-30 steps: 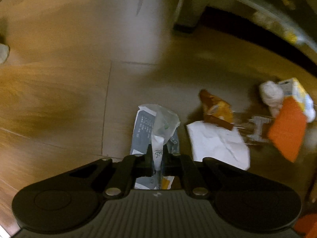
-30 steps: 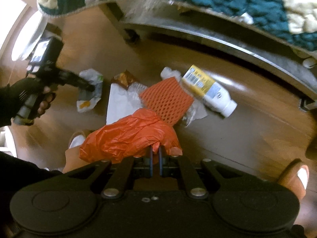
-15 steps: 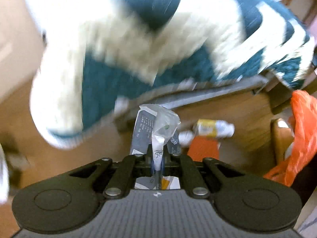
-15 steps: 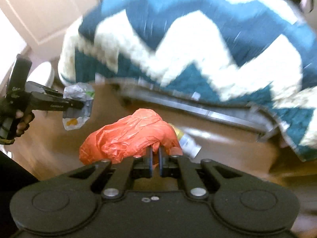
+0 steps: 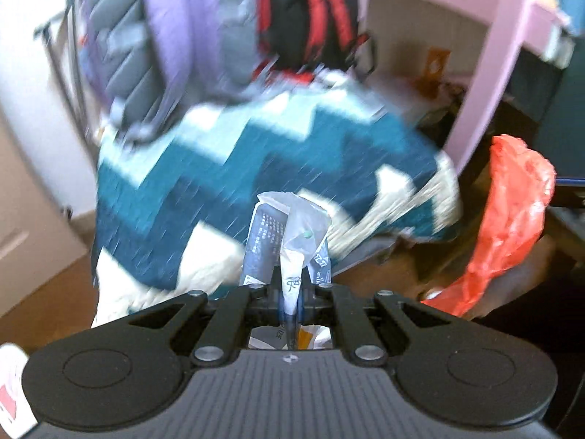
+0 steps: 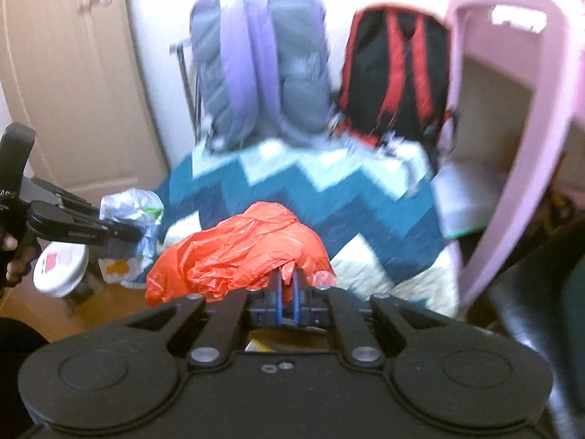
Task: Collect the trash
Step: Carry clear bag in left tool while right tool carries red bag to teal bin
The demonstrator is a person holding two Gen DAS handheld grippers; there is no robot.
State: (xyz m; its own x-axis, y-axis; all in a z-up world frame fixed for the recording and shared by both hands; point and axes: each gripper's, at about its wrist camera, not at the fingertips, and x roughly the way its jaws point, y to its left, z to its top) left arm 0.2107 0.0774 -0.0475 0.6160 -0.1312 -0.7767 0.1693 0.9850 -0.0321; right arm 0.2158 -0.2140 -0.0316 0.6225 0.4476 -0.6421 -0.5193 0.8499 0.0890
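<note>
Jaws on my left gripper (image 5: pixel 290 294) pinch a crumpled plastic wrapper (image 5: pixel 289 234); my right gripper (image 6: pixel 287 292) clamps the orange bag (image 6: pixel 237 252). Motion blur smears the zigzag blanket (image 6: pixel 329 190) and both backpacks (image 6: pixel 263 66) behind.

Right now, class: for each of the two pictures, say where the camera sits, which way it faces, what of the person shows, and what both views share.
Left wrist: sits behind the left claw, facing the zigzag blanket; shut on a plastic wrapper; no body part shows.
Right wrist: sits behind the right claw, facing the backpacks; shut on the orange bag; a hand shows far left.
Shared: blanket, backpacks, orange bag, wrapper.
</note>
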